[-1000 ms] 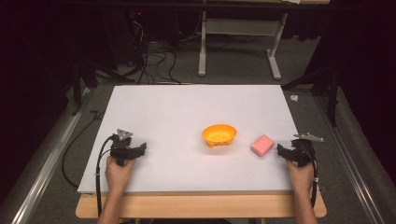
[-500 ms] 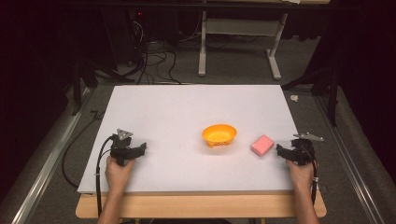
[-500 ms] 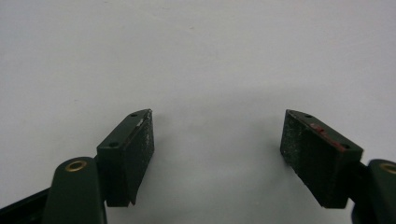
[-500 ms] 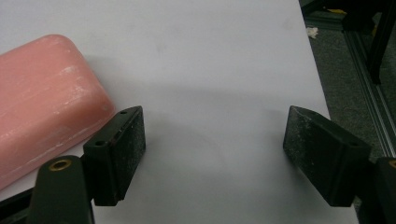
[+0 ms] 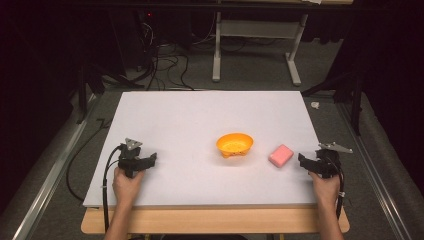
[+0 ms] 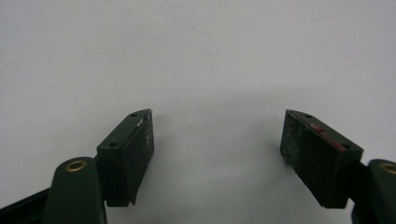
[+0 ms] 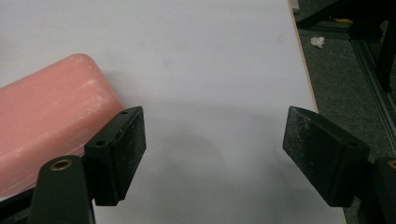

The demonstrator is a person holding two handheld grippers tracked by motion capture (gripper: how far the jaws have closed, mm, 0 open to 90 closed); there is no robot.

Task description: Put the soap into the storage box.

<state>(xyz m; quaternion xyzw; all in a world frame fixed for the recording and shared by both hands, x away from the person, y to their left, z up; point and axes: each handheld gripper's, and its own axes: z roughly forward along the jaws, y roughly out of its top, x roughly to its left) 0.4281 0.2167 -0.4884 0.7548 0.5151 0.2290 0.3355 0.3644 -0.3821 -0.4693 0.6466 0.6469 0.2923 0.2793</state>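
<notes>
The pink sponge (image 5: 281, 155) lies flat on the white table (image 5: 200, 120), on the right part of it, and nothing holds it. In my right gripper view the sponge (image 7: 51, 135) is just beside the left jaw, on its outer side, not between the two jaws. I cannot tell if the jaw touches it or only stands very close.

My right gripper (image 5: 306, 162) rests near the right edge of the table, just beside the sponge, and its jaws stand wide apart with only bare table between them (image 7: 212, 154). So it is released and grips nothing.

To the left of the sponge stands the orange bowl (image 5: 234, 144), near it but apart. It looks empty, as far as I can see.

My left gripper (image 5: 149, 160) is well apart from both, on the left part of the table. Its jaws are spread too, with only white surface between them (image 6: 217, 154).

I judge the work is at its very start: the approach to the sponge, before any grasp. For the next move I must shift my right gripper sideways toward the sponge, so that the sponge comes between the jaws, and then close them on it. The sponge is soft, so a gentle squeeze should be enough.
</notes>
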